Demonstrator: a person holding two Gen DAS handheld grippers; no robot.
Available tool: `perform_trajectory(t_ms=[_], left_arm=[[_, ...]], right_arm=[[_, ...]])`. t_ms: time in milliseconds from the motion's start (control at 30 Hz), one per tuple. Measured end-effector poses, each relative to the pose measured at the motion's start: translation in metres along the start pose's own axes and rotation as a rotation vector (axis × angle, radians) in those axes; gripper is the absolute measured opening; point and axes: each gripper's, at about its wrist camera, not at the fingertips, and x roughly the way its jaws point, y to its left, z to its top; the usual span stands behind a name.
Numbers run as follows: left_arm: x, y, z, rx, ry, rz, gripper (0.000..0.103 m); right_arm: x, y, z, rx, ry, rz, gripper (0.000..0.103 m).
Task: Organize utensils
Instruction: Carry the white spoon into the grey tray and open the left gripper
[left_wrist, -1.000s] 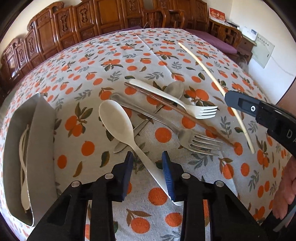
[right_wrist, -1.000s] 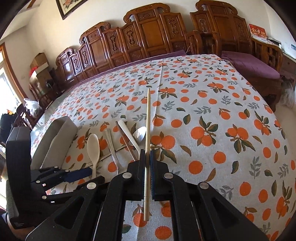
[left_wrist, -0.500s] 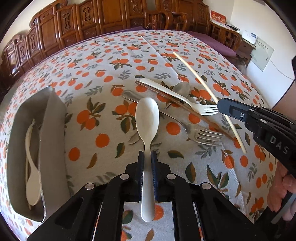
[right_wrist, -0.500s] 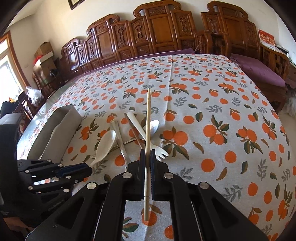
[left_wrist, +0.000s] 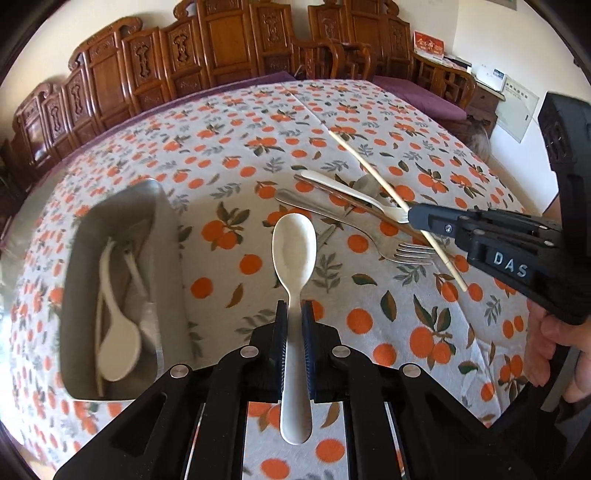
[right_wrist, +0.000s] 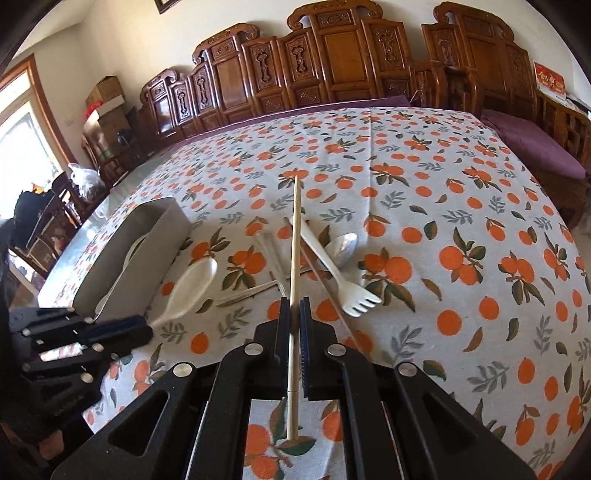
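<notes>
My left gripper (left_wrist: 294, 310) is shut on the handle of a white spoon (left_wrist: 293, 251), which it holds above the orange-print tablecloth, bowl pointing away. To its left lies a grey metal tray (left_wrist: 166, 236) with a few white spoons in it. My right gripper (right_wrist: 294, 306) is shut on a pale wooden chopstick (right_wrist: 295, 240) that sticks out forward over the utensil pile. In the left wrist view the right gripper (left_wrist: 412, 215) comes in from the right with the chopstick (left_wrist: 373, 173). In the right wrist view the left gripper (right_wrist: 144, 328) and spoon (right_wrist: 195, 280) sit beside the tray (right_wrist: 162, 240).
On the cloth lie a metal fork (left_wrist: 406, 251), a white plastic fork (right_wrist: 343, 284), a metal spoon (right_wrist: 343, 245) and a dark brown chopstick (left_wrist: 325, 189), overlapping. Carved wooden chairs line the table's far edge. A hand (left_wrist: 554, 343) holds the right gripper.
My left gripper closed on the white spoon's handle and raised it off the cloth, swinging left towards the tray. The right gripper kept its hold on the chopstick and shifted slightly.
</notes>
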Motion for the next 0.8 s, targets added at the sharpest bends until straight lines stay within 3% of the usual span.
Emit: perform_trajectory(t_ms=[467, 800], left_arm=[[-0.064, 0.047, 0.002, -0.040, -0.085, 0.040, 0.007], [-0.054, 0.106, 0.001, -0.126, -0.087, 0.063, 0.007]], right_arm=[[-0.008, 0.043, -0.001, -0.104, -0.009, 0.022, 0.006], [-0.014, 0.079, 0.000, -0.160, -0.017, 0.088, 0.006]])
